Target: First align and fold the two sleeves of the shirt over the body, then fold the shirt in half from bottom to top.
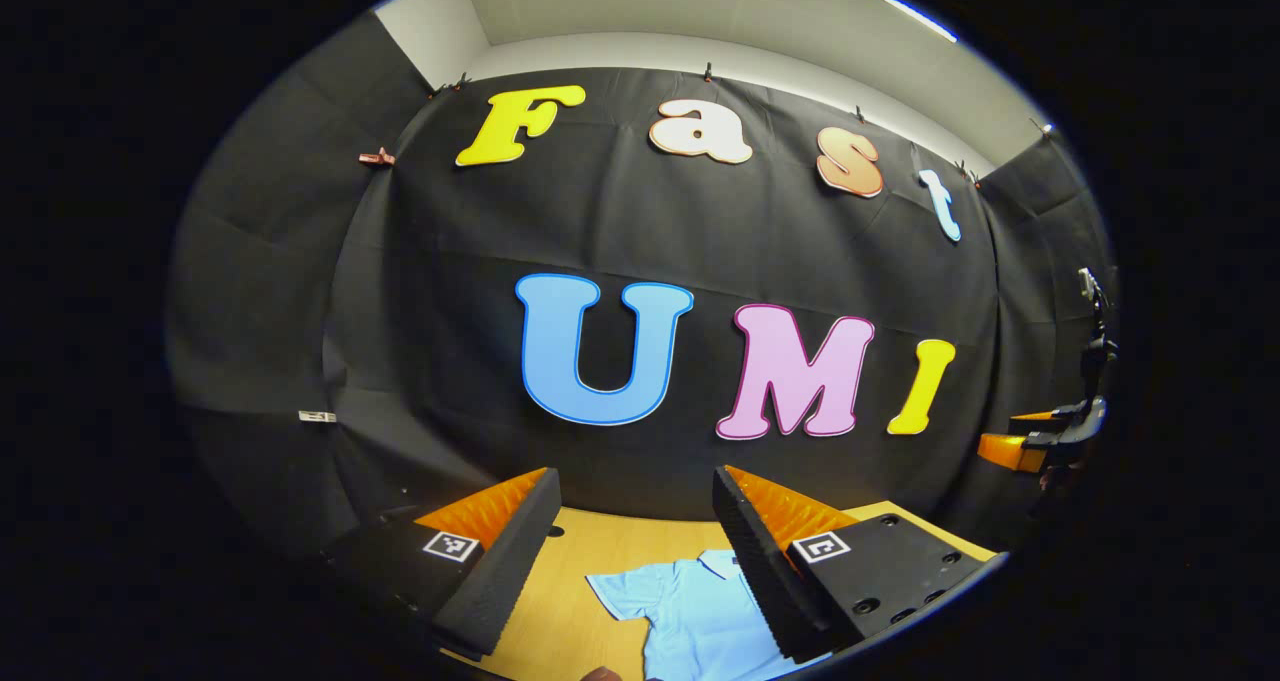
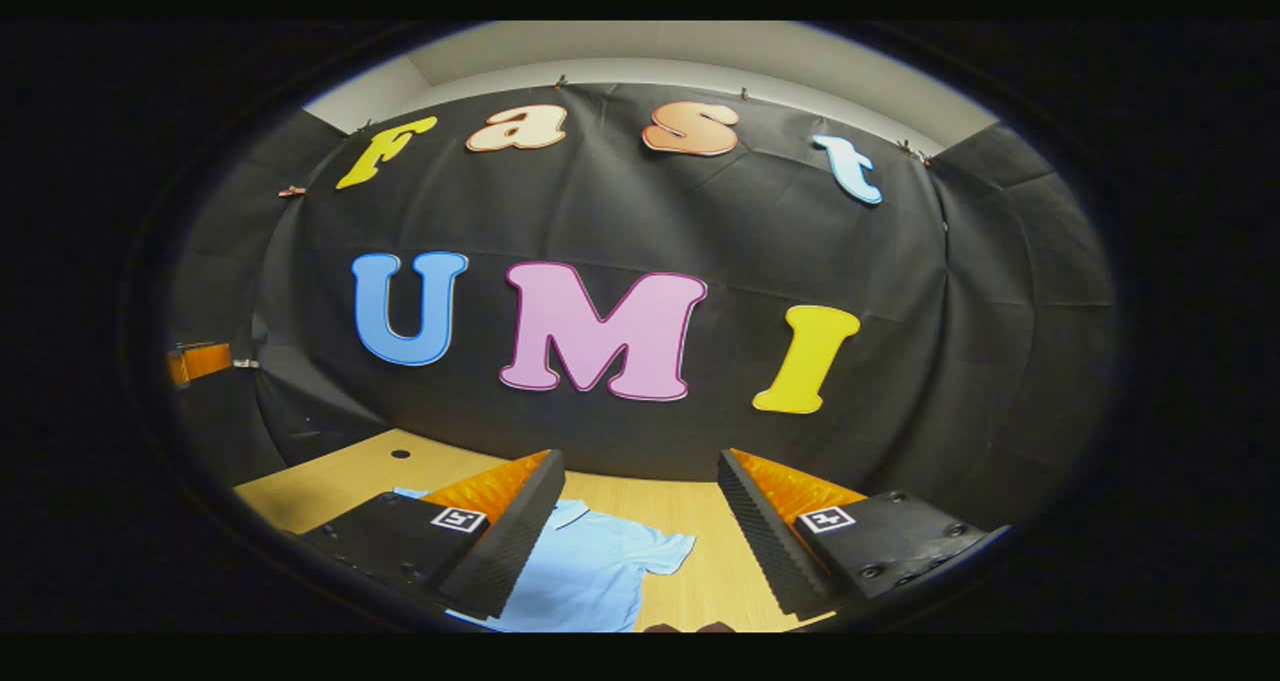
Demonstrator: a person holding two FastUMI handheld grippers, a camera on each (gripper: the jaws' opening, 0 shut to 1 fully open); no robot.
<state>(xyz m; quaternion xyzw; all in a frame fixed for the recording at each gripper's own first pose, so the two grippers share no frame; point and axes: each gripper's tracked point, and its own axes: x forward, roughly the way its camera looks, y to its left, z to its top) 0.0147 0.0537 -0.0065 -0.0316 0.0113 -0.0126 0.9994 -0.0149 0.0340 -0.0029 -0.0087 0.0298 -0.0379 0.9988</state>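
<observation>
Shirt (image 1: 690,611), light blue, lying flat on the wooden table (image 1: 600,541) near its far edge, sleeves spread outward and collar toward the booth wall. Left gripper (image 1: 637,551): jaws released and wide apart, holding nothing, raised above the table with the shirt's one sleeve and collar seen between its fingers. Right gripper (image 2: 640,531): likewise spread wide and empty, the shirt (image 2: 590,571) below and partly behind its left finger, one sleeve showing in the gap. A small round hole (image 2: 400,454) marks the table's far left area.
</observation>
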